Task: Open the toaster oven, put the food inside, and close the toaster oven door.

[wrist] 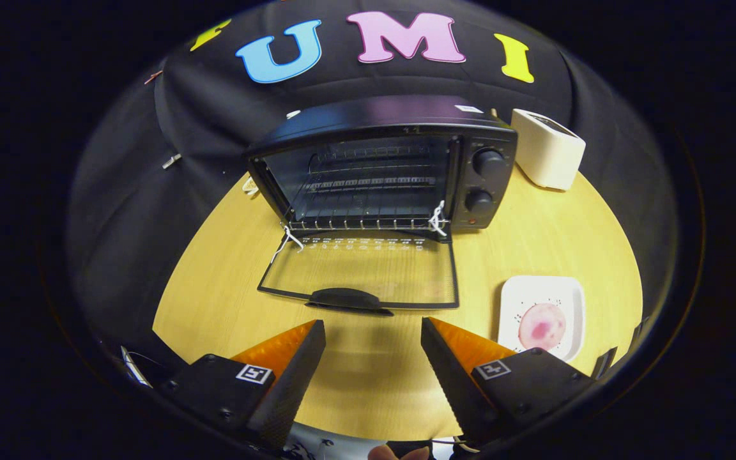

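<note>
My claw (373,332) hung released, empty, above the worktop (534,243) | toaster oven (384,166) ahead, door (361,271) folded down open | food (542,326) on white plate (515,291) beside right finger.

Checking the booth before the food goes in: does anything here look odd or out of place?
Only small things: white string is tied at both front corners of the toaster oven's rack, above the lowered door. The food sits untouched on its plate. The gripper is open, holding nothing.
</note>
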Demonstrator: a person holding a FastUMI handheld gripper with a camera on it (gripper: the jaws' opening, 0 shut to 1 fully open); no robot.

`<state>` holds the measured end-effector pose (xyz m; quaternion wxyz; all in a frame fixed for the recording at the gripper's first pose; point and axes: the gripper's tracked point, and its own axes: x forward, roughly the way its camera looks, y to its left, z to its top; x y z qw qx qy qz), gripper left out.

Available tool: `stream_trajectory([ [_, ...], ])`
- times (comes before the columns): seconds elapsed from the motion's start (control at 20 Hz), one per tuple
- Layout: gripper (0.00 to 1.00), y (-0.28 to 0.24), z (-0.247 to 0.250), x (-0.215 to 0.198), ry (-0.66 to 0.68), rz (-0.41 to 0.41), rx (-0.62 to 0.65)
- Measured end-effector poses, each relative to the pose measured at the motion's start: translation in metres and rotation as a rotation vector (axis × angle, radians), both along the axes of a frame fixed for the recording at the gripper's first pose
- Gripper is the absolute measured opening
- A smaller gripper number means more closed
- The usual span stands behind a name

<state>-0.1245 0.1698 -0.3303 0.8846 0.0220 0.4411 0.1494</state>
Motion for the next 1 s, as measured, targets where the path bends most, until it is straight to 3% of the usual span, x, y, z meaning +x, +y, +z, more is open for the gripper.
stream_trajectory([
  [0.35, 0.99, -0.094, 0.031, 0.006, 0.025, -0.013, -0.001],
  [1.0, 0.99, -0.260, -0.009, 0.016, 0.246, -0.142, -0.018],
])
